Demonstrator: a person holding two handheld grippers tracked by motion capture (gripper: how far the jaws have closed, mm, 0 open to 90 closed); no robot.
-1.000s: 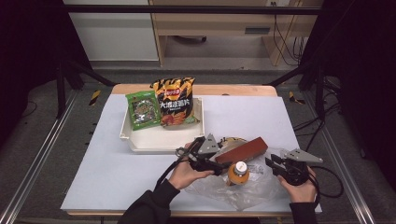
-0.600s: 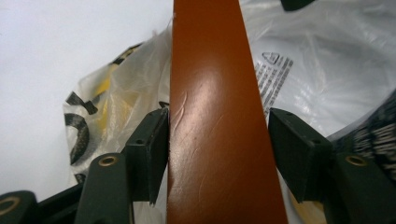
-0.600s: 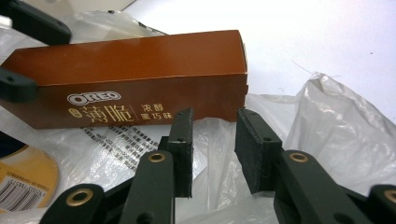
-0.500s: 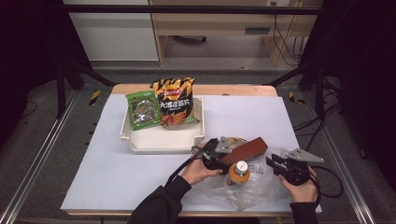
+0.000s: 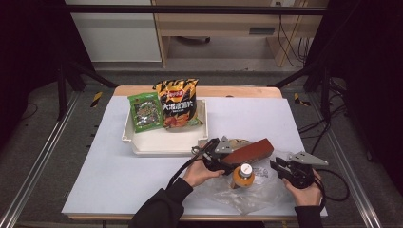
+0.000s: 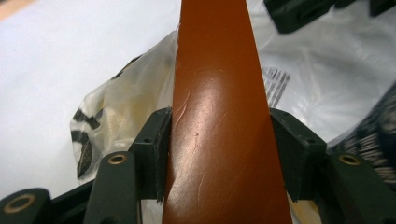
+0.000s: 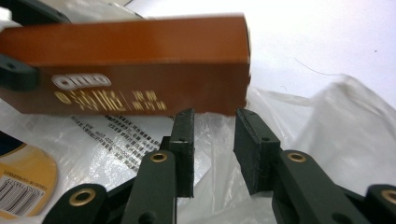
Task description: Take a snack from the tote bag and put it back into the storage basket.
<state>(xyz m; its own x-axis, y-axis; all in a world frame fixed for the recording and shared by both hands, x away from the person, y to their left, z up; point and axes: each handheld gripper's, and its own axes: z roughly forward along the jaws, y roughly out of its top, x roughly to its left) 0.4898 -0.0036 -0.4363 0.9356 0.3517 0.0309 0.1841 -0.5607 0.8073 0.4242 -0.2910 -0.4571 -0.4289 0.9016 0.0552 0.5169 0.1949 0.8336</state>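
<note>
your left gripper (image 5: 219, 155) has its fingers (image 6: 154, 144) clamped on the two long sides of the long reddish-brown cardboard box (image 5: 248, 151), which you hold just above the crumpled clear plastic bag (image 5: 247, 192) at the near right of the white-covered bench (image 5: 119, 175). the box juts out from the fingers toward your right gripper (image 5: 280, 166), tilted a little up at its far end. in the right gripper view the box (image 7: 126, 65) crosses just beyond the right fingers (image 7: 183, 140), which stand apart with a narrow gap and hold nothing; they hover over the bag (image 7: 327, 130), near the box's end. an orange bottle with a silver cap (image 5: 244, 174) stands inside the bag, right below the box and between your two hands. beyond the box, toward the bench's far left, a cream shallow tray (image 5: 164, 141) holds a green snack packet (image 5: 146, 111) and an orange-and-black crisp bag (image 5: 178, 102) side by side, well apart from the box.
</note>
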